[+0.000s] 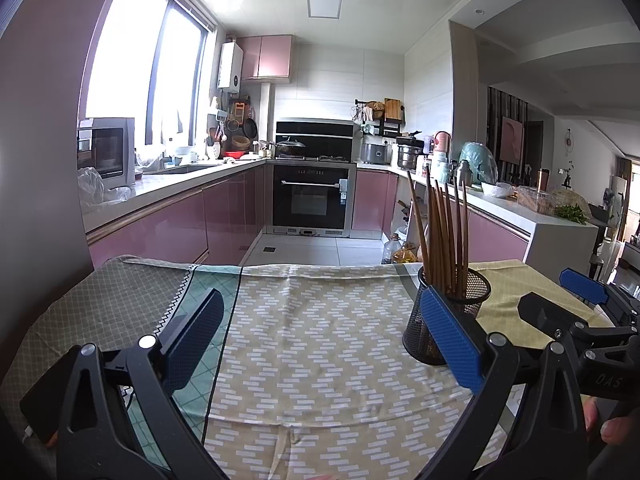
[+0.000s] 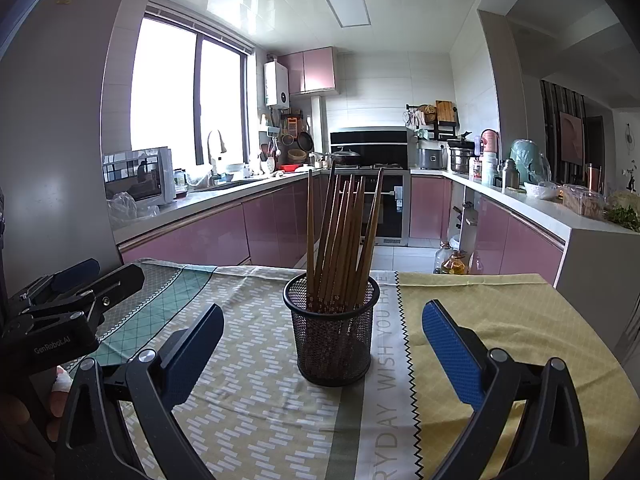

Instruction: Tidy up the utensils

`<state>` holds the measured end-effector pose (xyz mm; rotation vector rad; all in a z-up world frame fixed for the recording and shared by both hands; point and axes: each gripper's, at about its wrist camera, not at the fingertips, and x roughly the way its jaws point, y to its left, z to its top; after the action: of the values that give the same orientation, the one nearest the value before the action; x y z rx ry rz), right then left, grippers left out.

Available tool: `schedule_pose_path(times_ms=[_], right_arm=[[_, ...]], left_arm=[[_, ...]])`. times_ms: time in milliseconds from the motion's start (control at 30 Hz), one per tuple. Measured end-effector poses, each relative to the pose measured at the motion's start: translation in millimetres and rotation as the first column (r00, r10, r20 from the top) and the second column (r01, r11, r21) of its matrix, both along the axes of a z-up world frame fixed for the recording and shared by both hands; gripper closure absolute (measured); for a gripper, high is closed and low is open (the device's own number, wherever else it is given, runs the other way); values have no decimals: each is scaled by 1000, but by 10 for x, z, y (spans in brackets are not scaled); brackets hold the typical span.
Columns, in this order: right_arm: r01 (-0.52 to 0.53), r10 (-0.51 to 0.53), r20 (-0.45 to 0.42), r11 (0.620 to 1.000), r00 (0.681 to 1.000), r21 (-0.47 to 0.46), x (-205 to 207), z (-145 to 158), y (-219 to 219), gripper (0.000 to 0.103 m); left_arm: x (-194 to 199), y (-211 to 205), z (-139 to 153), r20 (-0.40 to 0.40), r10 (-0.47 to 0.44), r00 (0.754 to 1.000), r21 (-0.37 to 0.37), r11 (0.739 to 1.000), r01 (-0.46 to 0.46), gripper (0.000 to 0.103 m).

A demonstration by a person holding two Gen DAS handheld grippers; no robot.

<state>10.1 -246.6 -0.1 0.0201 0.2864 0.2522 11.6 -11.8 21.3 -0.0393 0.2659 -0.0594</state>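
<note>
Chopsticks (image 2: pixel 340 240), a bundle of brown wooden ones, stand tips-up and fanned out in a black mesh holder (image 2: pixel 332 332) that sits upright on the cloth-covered bench (image 2: pixel 500 320), just where the patterned panel of the cloth meets a pale band of lettering. No loose utensil shows on the cloth in either view, so the sorting looks finished or close to it, though the near edge of the bench is hidden behind the tools. The right tool (image 2: pixel 320 344) is released, its two blue pads spread wide with the holder centred in the gap and touching neither; judging by that line-up, it is placed either to close on the holder and shift it or to draw clear of it. The left tool (image 1: pixel 316 340) is likewise released and empty, hovering over bare cloth with the holder just beside its right-hand pad, which partly covers the mesh in that view. Keeping it off to the side probably leaves the other tool room to work. The sticks lean loosely against the rim, so I would expect them to rattle or tip if the holder were knocked or moved quickly.
</note>
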Motion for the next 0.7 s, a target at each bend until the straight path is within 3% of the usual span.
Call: schedule_pose_path(times_ms=[700], right_arm=[[2, -2, -2, 1000, 1000, -2, 8, 2, -1, 7]], left_arm=[[16, 3, 17, -3, -1, 1000, 0, 1000, 1, 6]])
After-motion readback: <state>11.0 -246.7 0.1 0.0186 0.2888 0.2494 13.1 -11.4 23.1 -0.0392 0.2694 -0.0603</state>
